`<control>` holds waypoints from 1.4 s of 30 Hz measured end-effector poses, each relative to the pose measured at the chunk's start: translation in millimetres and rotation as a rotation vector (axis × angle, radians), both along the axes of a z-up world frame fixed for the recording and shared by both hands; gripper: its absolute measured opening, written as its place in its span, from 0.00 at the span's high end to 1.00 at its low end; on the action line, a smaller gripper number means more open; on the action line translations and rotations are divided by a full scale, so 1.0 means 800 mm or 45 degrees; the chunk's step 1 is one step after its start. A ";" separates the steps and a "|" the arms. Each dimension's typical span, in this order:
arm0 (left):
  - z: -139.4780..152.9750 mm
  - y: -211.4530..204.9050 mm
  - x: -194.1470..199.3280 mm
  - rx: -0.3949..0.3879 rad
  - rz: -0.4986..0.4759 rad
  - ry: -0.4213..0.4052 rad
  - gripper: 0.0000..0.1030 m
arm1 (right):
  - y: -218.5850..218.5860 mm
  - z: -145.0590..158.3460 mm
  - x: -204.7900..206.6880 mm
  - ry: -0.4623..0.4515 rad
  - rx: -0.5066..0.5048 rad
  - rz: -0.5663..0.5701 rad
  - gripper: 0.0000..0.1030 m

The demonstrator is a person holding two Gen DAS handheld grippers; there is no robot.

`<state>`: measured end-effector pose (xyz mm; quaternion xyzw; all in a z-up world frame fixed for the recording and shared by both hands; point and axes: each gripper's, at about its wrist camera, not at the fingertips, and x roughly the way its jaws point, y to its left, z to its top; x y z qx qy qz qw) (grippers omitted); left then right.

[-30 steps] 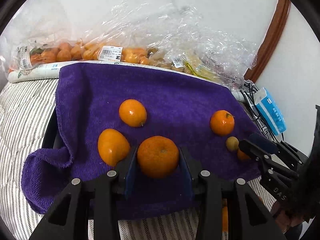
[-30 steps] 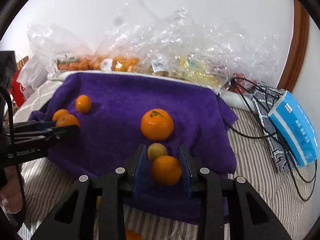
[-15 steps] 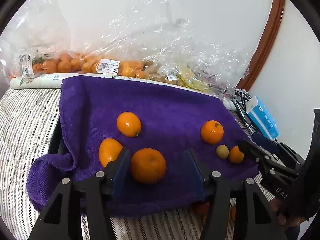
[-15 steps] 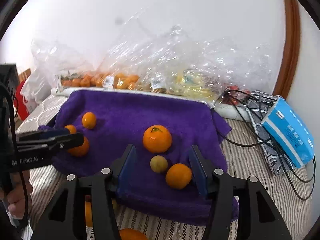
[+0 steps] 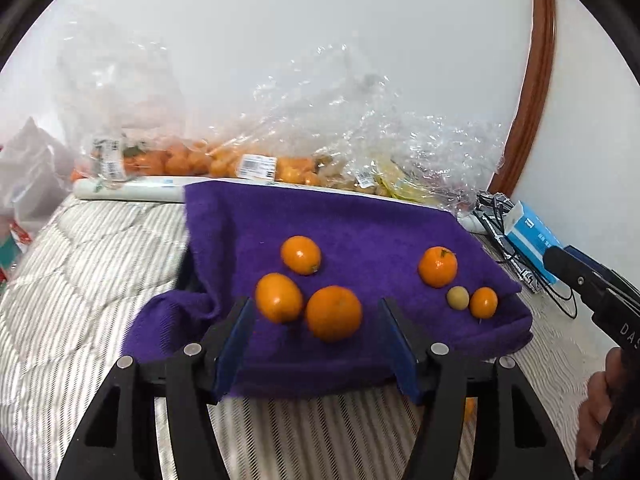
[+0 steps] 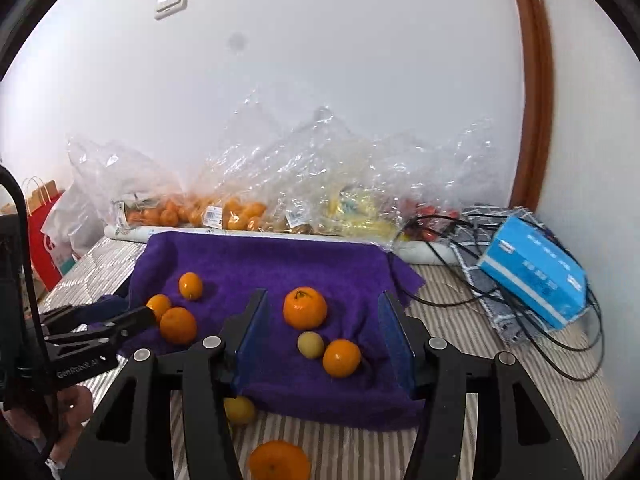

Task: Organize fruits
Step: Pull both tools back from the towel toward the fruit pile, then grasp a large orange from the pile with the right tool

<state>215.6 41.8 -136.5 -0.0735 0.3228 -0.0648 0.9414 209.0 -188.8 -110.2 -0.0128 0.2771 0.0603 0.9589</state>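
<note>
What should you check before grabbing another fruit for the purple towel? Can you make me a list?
1. Left gripper empty: ok, jaws opening, and the pads touch nothing.
2. Right gripper empty: ok, open, pads clear of the small orange.
3. Fruits settled on the purple towel: ok, three oranges on one side, an orange, a small orange and a yellowish fruit on the other.
4. Fruits left off the towel: not ok, a yellow fruit and a loose orange lie on the striped cover.
5. Whether the grouping is right: cannot tell.
</note>
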 end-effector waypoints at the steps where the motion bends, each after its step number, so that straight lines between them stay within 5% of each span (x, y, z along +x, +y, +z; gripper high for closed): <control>1: 0.000 0.004 -0.004 -0.005 0.001 0.003 0.41 | 0.000 -0.002 -0.005 0.007 -0.001 -0.006 0.46; 16: -0.022 0.039 -0.050 -0.053 0.023 0.127 0.41 | 0.005 -0.050 -0.066 0.217 0.074 -0.040 0.46; 42: -0.043 0.042 -0.039 -0.046 0.060 0.233 0.41 | 0.030 -0.099 -0.025 0.379 -0.019 0.037 0.52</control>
